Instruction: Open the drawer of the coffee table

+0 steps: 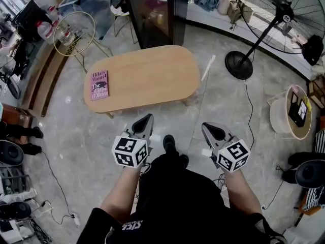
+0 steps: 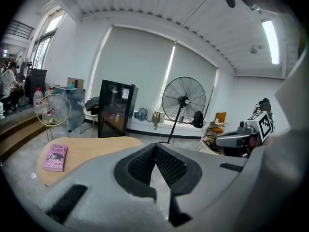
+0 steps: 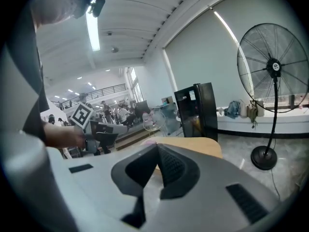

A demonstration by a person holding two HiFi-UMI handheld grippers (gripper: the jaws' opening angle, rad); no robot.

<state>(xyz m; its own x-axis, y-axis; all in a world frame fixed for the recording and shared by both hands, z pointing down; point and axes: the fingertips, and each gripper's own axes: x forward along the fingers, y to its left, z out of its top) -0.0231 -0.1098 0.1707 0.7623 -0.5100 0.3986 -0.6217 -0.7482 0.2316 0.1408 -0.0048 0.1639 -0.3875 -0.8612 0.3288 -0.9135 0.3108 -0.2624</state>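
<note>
Both claws are pinched fully narrow with nothing in them. The left gripper [image 1: 147, 119] and right gripper [image 1: 207, 128] hang side by side on the near side of the table [image 1: 142, 78], well apart from its edge, with their tips aimed toward it. Shut like this, neither can take a handle. If they arrive without spreading, they would likely just poke the front and slip off.

The person's foot [image 1: 169, 143] stands between the grippers, also on the table's near side. A hard yank on a stuck drawer could drag the table onto it.

The drawer itself shows in no view. Only the wooden top and a bit of leg are seen, so which side of the table carries it, and whether it has a knob or a lip, cannot be told. Going for the wrong face looks like the chief risk. The steep downward look also hides the front below the top, so a blind reach could strike the edge.

A book [image 1: 99, 84] lies flat on the table's left end, and a jolt could slide it.

Right of the table a cable [image 1: 246, 98] runs along the floor from the fan [image 1: 282, 5], and stepping round that side could snag it. A black cabinet [image 1: 152, 14] stands just beyond the table's far edge and leaves little room there.
</note>
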